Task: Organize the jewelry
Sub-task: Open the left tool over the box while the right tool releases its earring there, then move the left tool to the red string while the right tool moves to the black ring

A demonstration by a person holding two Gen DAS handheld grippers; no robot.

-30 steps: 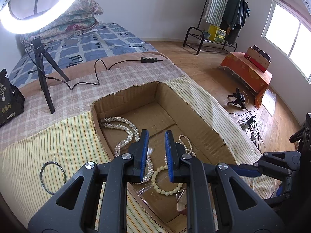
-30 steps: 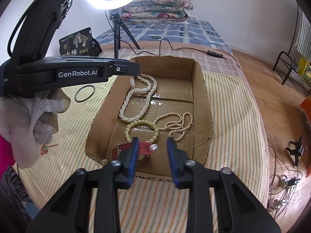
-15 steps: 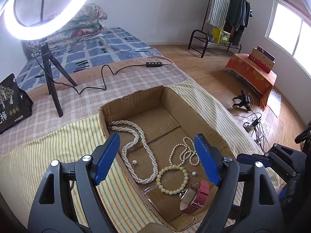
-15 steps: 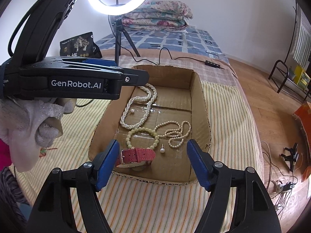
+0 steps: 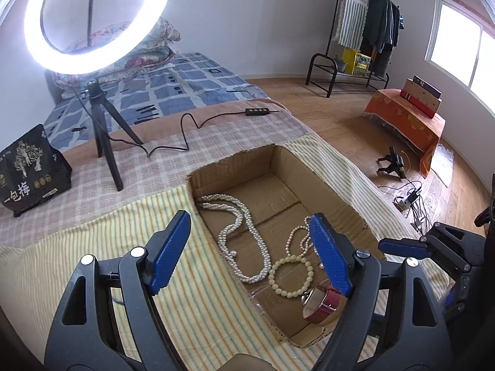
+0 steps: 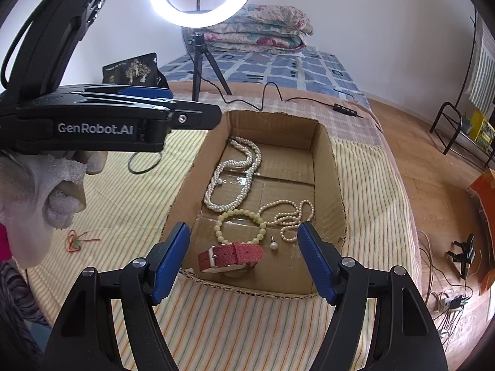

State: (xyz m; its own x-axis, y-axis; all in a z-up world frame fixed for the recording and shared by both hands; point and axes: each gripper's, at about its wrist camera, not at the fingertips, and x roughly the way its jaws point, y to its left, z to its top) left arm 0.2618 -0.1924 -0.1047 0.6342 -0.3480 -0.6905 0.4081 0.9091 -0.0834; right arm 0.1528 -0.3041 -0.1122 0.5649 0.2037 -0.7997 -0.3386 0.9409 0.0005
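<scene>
Jaws, left gripper (image 5: 250, 252): spread wide, holding nothing, hovering over the near edge of the cardboard box (image 5: 337, 196).
Jaws, right gripper (image 6: 244, 259): spread wide as well, empty, above the box's near end.
Cardboard box: open-topped, sunk into the striped cloth (image 6: 371, 191) on the bed.
Long pearl necklace (image 6: 235, 176): doubled strand lying along the box floor toward the far end, with one loose pearl (image 6: 219, 181) beside it.
Thin pearl strand (image 6: 290, 213): coiled on the right side of the floor.
Pale green bead bracelet (image 6: 241, 227): a ring between the two necklaces, touching the long one.
Red-strapped watch (image 6: 230, 255): at the near end, just below the bracelet.
Pearl earring (image 6: 273, 245): just right of the watch.
Black ring (image 6: 144, 164): on the cloth left of the box.
Red cord (image 6: 75, 241): on the cloth, nearer left.
Ring light (image 5: 96, 15): lit, on a tripod behind the box.
</scene>
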